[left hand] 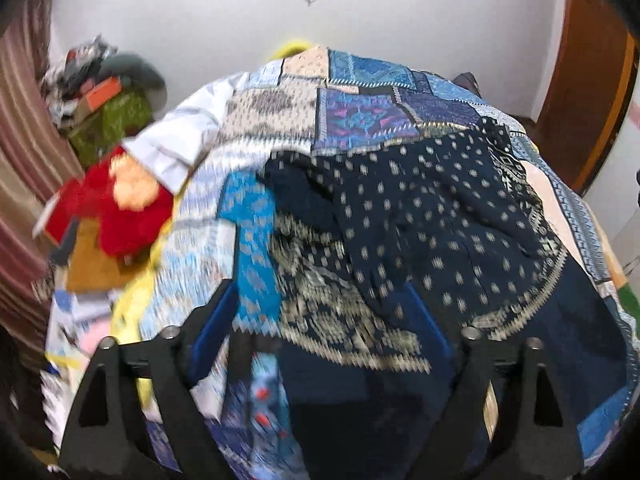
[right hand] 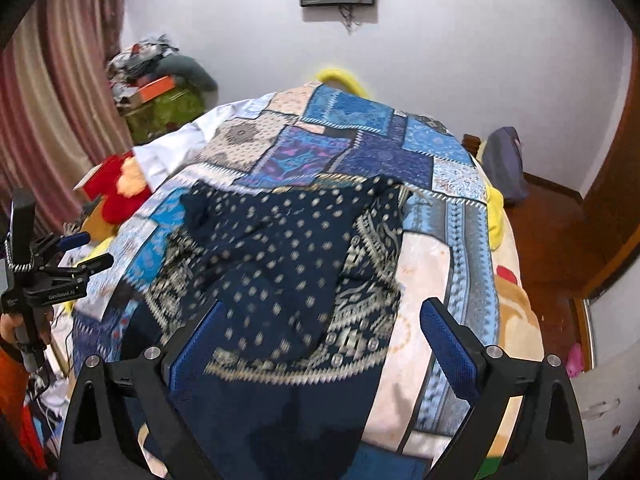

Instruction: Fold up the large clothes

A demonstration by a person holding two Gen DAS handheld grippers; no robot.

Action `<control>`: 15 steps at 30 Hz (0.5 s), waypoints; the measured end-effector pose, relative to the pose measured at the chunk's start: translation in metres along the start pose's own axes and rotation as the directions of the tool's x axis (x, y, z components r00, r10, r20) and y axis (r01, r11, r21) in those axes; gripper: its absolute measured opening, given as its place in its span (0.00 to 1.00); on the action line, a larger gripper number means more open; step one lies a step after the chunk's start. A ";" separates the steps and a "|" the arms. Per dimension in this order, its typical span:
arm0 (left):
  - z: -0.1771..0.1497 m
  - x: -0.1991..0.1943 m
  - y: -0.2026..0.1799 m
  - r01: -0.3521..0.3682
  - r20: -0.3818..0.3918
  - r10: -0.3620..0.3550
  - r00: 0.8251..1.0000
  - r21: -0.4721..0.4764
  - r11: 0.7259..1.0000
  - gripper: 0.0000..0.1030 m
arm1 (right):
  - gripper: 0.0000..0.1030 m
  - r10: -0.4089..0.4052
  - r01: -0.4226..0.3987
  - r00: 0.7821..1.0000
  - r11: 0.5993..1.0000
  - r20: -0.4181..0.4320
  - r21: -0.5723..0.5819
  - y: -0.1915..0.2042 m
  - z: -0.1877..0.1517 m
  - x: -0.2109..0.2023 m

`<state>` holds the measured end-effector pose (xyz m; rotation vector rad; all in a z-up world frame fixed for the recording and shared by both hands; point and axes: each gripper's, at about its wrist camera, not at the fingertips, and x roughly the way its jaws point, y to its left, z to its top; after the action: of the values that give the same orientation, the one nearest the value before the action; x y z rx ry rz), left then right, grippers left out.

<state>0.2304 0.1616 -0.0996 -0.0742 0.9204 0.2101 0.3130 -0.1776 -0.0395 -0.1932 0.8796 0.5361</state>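
Here the navy dotted garment (right hand: 288,264) lies rumpled on the bed's patchwork quilt (right hand: 360,136), roughly in the middle and toward the near edge, its patterned border bunched along the near side. Both grippers hang above it with nothing in them: the right gripper (right hand: 324,332) has its blue-padded fingers (right hand: 448,348) spread wide over the cloth, and the left gripper (left hand: 320,320) is likewise wide apart, also seen at the left of the right wrist view (right hand: 76,252), clear of the fabric.

As I judge it, the step in hand is a fresh grab to spread or fold the piece. To do it well, each gripper should come down on a separate corner or hem, left and right, well apart, pinching a single layer of the navy cloth and not the quilt beneath. Lifting both together and drawing the fabric taut should flatten the creases before any fold is laid. The red plush toy (left hand: 124,208) at the left is best avoided.
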 end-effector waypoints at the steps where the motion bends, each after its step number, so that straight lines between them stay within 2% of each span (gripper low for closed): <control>1: -0.009 0.000 0.001 0.004 -0.008 -0.004 1.000 -0.016 1.000 0.89 | 0.94 -0.008 0.008 1.000 1.000 0.002 -0.014 0.003 -0.007 -0.005; 4: -0.041 0.008 0.009 0.018 -0.063 -0.022 0.998 -0.059 0.998 0.89 | 0.94 -0.037 0.038 0.999 0.998 0.014 -0.048 0.008 -0.030 -0.020; 7: -0.076 0.024 0.020 0.009 -0.150 -0.027 0.988 -0.124 0.992 0.89 | 0.94 -0.019 0.018 1.000 0.999 -0.012 -0.045 0.006 -0.057 -0.028; 9: -0.101 0.039 0.029 0.009 -0.221 -0.044 0.974 -0.159 0.987 0.89 | 0.94 -0.017 0.016 0.999 0.999 -0.043 -0.032 0.002 -0.075 -0.026; 11: -0.125 0.056 0.034 0.003 -0.315 -0.059 0.947 -0.176 0.984 0.89 | 0.94 -0.031 0.030 0.996 1.000 -0.082 -0.004 -0.004 -0.092 -0.018; 15: -0.159 0.066 0.037 0.045 -0.377 -0.130 0.917 -0.226 0.973 0.89 | 0.94 0.003 0.014 0.985 0.996 -0.175 0.092 -0.017 -0.126 0.000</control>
<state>0.1368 0.1833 -0.2472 -0.3676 1.2873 0.2135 0.2358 -0.2395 -0.1197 -0.1597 1.0725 0.4767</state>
